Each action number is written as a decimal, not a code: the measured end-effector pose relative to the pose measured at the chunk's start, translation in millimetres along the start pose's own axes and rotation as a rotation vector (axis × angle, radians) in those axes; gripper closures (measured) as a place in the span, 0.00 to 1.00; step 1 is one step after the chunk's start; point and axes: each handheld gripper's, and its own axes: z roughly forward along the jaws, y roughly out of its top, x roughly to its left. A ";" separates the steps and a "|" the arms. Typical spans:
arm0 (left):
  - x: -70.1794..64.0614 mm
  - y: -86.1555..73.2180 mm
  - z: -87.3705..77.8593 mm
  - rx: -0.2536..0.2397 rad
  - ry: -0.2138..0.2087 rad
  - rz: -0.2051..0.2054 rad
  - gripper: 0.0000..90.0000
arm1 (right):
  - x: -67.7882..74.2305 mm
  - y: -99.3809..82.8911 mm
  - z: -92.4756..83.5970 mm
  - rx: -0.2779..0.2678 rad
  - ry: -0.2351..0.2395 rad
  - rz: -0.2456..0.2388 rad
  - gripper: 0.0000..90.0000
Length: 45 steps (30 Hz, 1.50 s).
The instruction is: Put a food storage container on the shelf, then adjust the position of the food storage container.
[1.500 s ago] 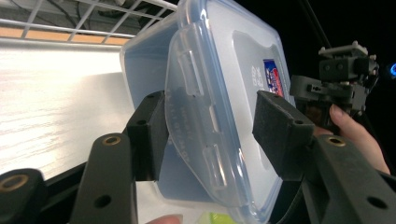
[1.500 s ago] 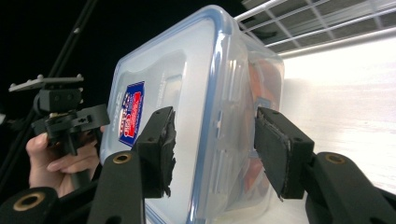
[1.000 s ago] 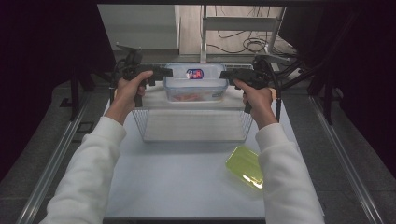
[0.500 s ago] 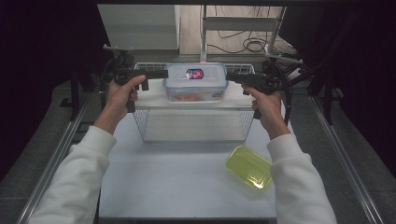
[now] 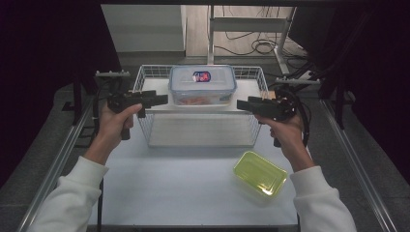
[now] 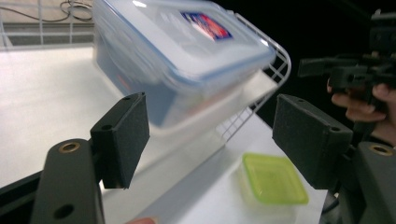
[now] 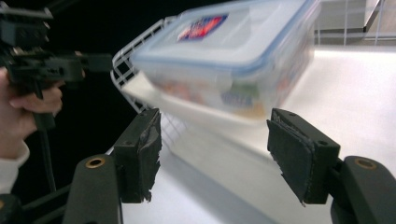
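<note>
A clear lidded container point(image 5: 202, 84) with a blue rim and a red-and-blue label rests at the far end of a wire basket point(image 5: 145, 79). My left gripper point(image 5: 162, 99) stands left of the basket and points right at the container. My right gripper point(image 5: 240, 103) stands on the right and points left. Both are apart from it. In the left gripper view the open left gripper point(image 6: 217, 135) faces the container point(image 6: 187, 51). In the right gripper view the open right gripper point(image 7: 219, 154) faces the container point(image 7: 233, 60). Both pairs of jaws have just been opening, with nothing between them.
A yellow-green lidded box point(image 5: 259, 174) lies on the white table point(image 5: 183, 188) near my right forearm, also seen as the green box point(image 6: 273, 179). Metal rails run along both table sides. Cables lie on the floor beyond the basket.
Both hands have drawn outward from the container's sides, the left one to the left and the right one to the right. The container stays in the basket.
</note>
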 end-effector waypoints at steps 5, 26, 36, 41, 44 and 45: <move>-19.0 -27.2 -9.9 0.042 -0.008 0.081 0.31 | 12.0 -30.1 -12.2 0.050 -0.004 -0.087 0.38; -29.9 -143.1 3.0 0.245 0.038 0.075 0.31 | 9.5 -129.5 -7.9 0.233 -0.016 -0.079 0.38; -18.1 -160.4 10.1 0.284 0.051 0.046 0.32 | 2.1 -136.1 -4.1 0.262 -0.054 -0.066 0.39; -15.0 -163.6 11.5 0.288 0.072 0.046 0.32 | -3.2 -137.9 -8.5 0.273 -0.081 -0.068 0.40; -15.8 -164.0 11.2 0.287 0.075 0.050 0.31 | -8.3 -137.4 -11.8 0.269 -0.095 -0.057 0.41; -16.0 -164.1 11.0 0.286 0.075 0.052 0.31 | -9.7 -137.4 -12.7 0.270 -0.098 -0.055 0.41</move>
